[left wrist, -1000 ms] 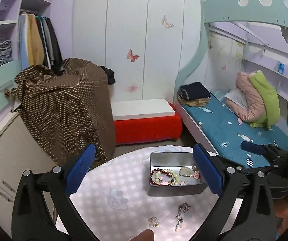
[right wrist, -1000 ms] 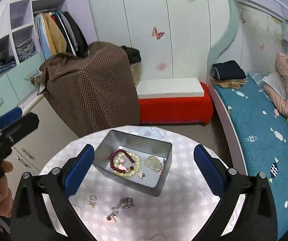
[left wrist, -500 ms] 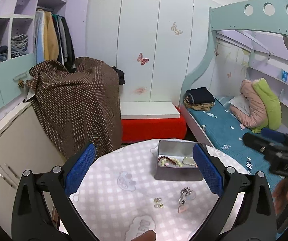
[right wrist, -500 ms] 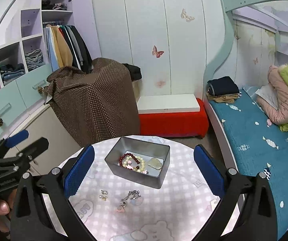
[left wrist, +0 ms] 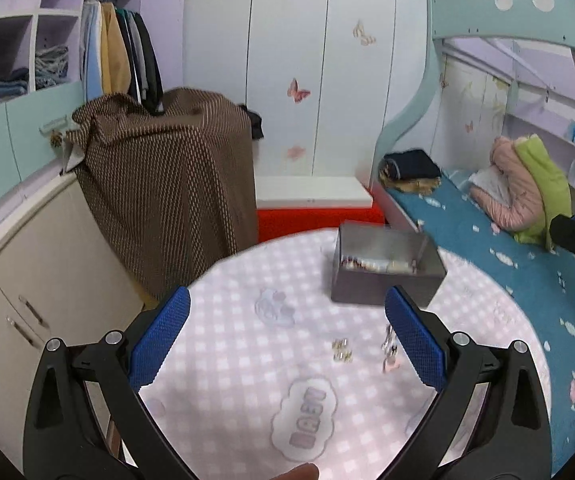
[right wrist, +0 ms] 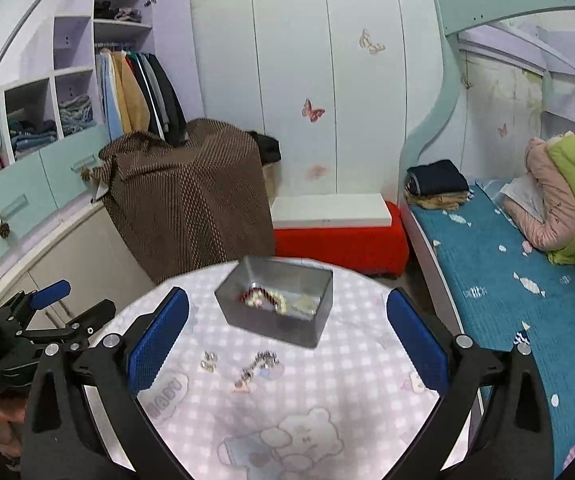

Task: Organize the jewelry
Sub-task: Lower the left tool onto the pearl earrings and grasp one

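A grey metal tin (right wrist: 275, 308) stands on the round table (right wrist: 327, 396) with its pink checked cloth. It holds a dark red bead bracelet (right wrist: 253, 294), a pale bead bracelet and a pale stone. The tin also shows in the left wrist view (left wrist: 385, 270). In front of it lie a pair of small earrings (right wrist: 209, 360) and a chain with a pink pendant (right wrist: 257, 368); both show in the left wrist view, earrings (left wrist: 341, 350) and chain (left wrist: 390, 354). My left gripper (left wrist: 287, 338) and my right gripper (right wrist: 287, 338) are open, empty and above the table's near side.
A brown-draped cabinet (right wrist: 191, 196) stands behind the table on the left. A red bench with a white top (right wrist: 339, 228) is behind it. A bed with a blue cover (right wrist: 527, 280) runs along the right. Wardrobe shelves (right wrist: 67, 120) are at the far left.
Both grippers have pulled back and away from the tin, which now looks smaller and farther. The left view has swung so the tin sits to the right. Both stay open.
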Tool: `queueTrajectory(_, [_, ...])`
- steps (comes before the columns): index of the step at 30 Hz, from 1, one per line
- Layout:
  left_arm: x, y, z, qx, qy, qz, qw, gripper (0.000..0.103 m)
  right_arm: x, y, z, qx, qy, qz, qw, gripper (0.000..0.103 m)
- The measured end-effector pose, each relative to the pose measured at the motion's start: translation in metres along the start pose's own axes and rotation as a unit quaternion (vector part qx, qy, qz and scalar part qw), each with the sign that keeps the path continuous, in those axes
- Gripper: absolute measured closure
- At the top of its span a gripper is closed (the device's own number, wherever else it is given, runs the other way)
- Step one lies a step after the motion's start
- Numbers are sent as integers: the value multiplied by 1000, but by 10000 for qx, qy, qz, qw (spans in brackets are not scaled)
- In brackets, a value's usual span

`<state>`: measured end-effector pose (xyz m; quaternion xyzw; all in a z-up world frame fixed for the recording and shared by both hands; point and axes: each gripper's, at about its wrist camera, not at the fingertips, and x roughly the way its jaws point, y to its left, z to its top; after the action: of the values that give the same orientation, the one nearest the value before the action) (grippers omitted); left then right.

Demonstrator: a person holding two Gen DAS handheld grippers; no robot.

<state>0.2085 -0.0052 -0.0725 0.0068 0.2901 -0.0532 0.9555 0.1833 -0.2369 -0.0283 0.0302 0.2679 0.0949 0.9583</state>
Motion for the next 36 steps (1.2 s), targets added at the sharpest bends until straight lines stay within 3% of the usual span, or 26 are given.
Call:
queueTrajectory(11, [69, -23, -51, 276, 773, -134, 9965, 6, 38, -7, -54, 189, 881, -33, 9959, 7])
queueTrajectory(21, [127, -38, -69, 389, 1309, -142, 9905, 7, 52, -10, -67, 234, 1172, 63, 9928, 7])
queueTrajectory(23, [132, -37, -69, 350, 1399, -184, 9894, 14, 54, -12, -68, 252, 1211, 82, 9923, 7])
queueTrajectory(24, [135, -37, -69, 324, 1456, -225, 9886, 26, 56, -13, -69, 260, 1231, 90, 9920, 7])
queueTrajectory(25, [138, -36, -69, 299, 1519, -257, 9876, 32, 58, -14, -69, 269, 1250, 97, 9917, 7])
queueTrajectory(29, [142, -35, -70, 271, 1577, -283, 9867, 41, 63, -16, -71, 309, 1318, 115, 9907, 7])
queueTrajectory(32, [141, -35, -70, 276, 1554, -355, 9868, 53, 66, -17, -73, 326, 1358, 150, 9901, 7])
queueTrajectory(34, [140, -32, -69, 231, 1537, -418, 9870, 69, 69, -16, -73, 317, 1384, 175, 9897, 7])
queueTrajectory(36, [139, -28, -70, 167, 1538, -486, 9868, 78, 73, -15, -75, 306, 1433, 232, 9889, 7])
